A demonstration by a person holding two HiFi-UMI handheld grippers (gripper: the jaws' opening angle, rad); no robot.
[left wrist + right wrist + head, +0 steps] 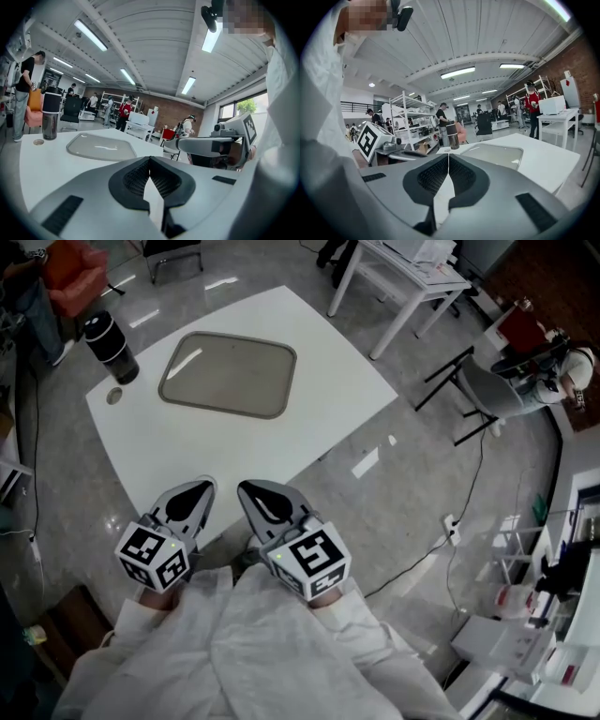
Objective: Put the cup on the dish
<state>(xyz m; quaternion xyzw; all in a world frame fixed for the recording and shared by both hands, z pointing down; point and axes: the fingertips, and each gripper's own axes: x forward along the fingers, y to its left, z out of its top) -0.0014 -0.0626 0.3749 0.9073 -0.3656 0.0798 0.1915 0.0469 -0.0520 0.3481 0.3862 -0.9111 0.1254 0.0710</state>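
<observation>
1. The left gripper (190,501) is clenched, its jaws pressed together with nothing between them. It is held over the near edge of the white table (328,371).
2. The right gripper (265,502) is likewise clenched and empty, just beside the left one, and both point out across the table.
3. The cup (111,347), dark with a lighter band near its top, stands upright at the table's far left corner, well apart from both grippers.
4. The dish (228,374), a shallow grey rectangle with rounded corners, lies empty in the middle of the table. It is to the right of the cup and not touching it.
5. A small round disc (114,397) lies flat on the table just beside the cup.
</observation>
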